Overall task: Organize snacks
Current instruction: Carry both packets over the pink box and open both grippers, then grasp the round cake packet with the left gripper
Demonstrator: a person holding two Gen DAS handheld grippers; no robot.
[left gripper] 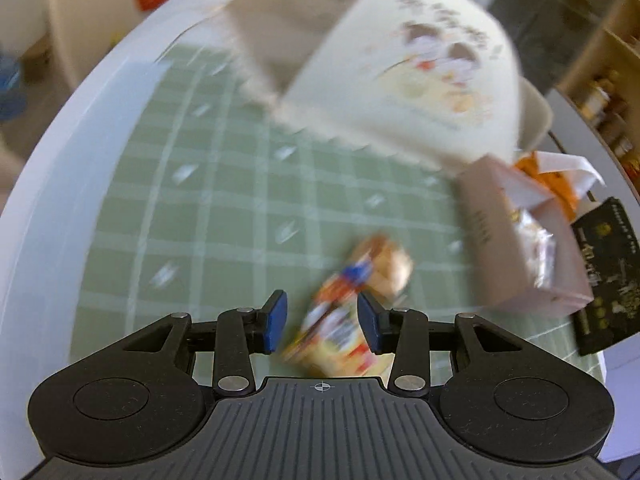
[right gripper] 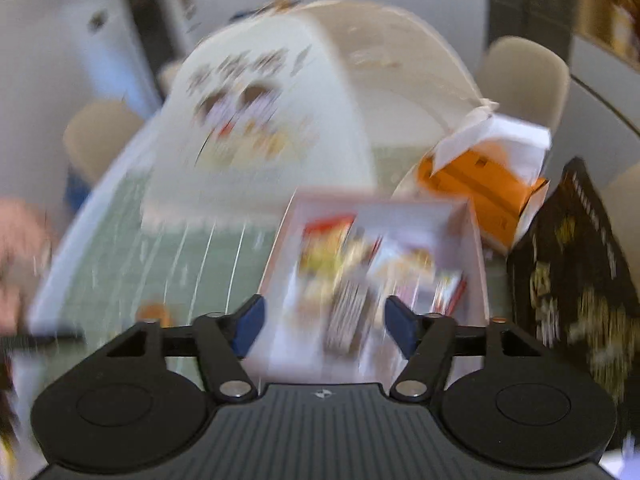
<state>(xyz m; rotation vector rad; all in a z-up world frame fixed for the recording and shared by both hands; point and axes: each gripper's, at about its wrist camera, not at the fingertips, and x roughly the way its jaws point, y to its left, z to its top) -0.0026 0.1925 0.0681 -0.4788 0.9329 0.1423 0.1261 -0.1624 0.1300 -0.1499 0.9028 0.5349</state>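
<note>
- The left hand-held gripper (left gripper: 322, 322) stands partly open over a snack packet (left gripper: 340, 320) lying on the green checked cloth (left gripper: 200, 200) of the counter — the packet sits between the blue pads (left gripper: 277, 320), but blur hides whether either pad touches it, and I see no squeeze on the wrapper.
- A second, rounder snack (left gripper: 390, 270) lies just beyond that packet, toward the pink box (left gripper: 516, 248) at the counter's right edge.
- The right hand-held gripper (right gripper: 324, 326) is wide open and holds nothing; it hangs over the same pink box (right gripper: 476, 240), where several bright packets (right gripper: 360, 272) already lie loose.
- Beside the box stand an orange carton (right gripper: 480, 188) with its flaps open and a black box (right gripper: 572, 280); a large cream tub (right gripper: 260, 120) with a printed picture rises behind, nearer the far edge.
- Handling, as a judgement: the packet looks like a light, crinkly foil wrapper with something brittle inside. It should lift with little force, yet it is slippery and will buckle or slide if pinched at a flat face.
- Best hold is probably across its narrow width near the middle, or on a sealed end seam, with a gentle close so the contents do not crush.
- The pink box is thin card — likely to shift if bumped while a packet is dropped in.
- Both views are smeared, so fine contact cannot be read.
</note>
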